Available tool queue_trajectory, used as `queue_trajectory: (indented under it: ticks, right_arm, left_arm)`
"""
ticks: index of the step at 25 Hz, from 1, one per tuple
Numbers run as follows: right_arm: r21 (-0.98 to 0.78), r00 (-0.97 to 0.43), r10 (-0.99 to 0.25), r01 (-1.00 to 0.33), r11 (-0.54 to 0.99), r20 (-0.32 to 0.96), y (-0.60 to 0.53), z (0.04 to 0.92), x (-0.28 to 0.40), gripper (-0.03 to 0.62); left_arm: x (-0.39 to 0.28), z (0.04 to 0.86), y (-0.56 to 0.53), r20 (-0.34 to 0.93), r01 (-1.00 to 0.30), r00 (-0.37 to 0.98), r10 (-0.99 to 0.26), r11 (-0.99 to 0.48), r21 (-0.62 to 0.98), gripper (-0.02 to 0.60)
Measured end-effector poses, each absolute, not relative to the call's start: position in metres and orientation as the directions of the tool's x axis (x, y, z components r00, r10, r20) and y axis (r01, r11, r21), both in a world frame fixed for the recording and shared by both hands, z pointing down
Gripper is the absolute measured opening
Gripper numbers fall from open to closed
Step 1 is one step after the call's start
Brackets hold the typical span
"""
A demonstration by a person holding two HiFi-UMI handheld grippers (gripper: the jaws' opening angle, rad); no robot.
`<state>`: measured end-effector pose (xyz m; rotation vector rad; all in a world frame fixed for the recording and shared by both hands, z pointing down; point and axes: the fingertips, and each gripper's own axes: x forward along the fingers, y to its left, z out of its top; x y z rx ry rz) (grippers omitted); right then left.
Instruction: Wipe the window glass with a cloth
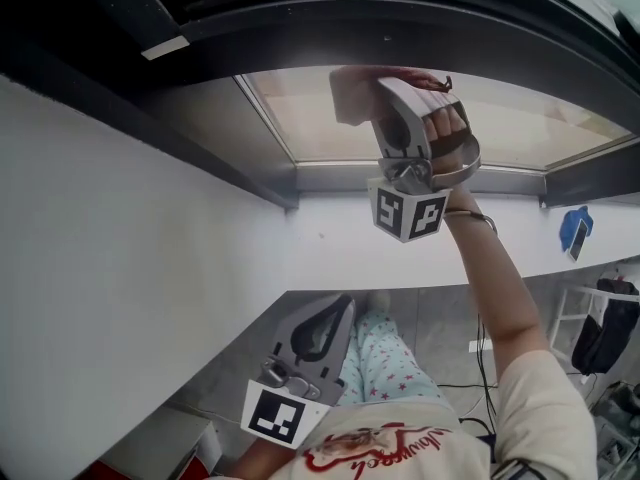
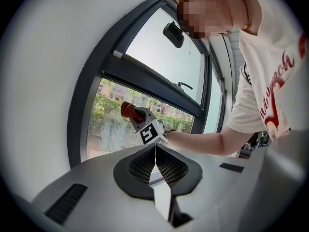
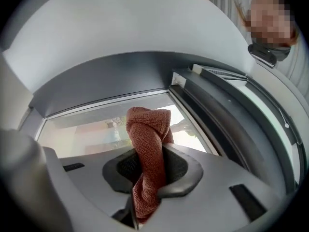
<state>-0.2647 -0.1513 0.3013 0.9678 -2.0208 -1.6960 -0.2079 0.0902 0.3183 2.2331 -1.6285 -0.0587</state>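
right gripper (image 3: pixel 146 154) w/ cloth (image 3: pixel 147 125), glass (image 3: pixel 87 129) contact unclear

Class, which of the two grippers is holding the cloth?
The right gripper: its jaws clamp the red cloth at the window glass. The left gripper is shut and empty.

Head view looks down; gripper views face shared window glass (image 1: pixel 300 118), right nearest.
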Motion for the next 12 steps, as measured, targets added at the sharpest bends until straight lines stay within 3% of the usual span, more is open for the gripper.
queue_trajectory:
  ticks: [12]
  right_arm:
    - [0.97, -0.728, -0.682, -0.212, 0.117, -0.077, -0.151, 0.382, -0.264, 0.083]
  left_arm:
    - [-0.209, 0.338, 0.081, 0.221, -0.909, 0.324, -0.92, -0.238, 0.342, 0.021]
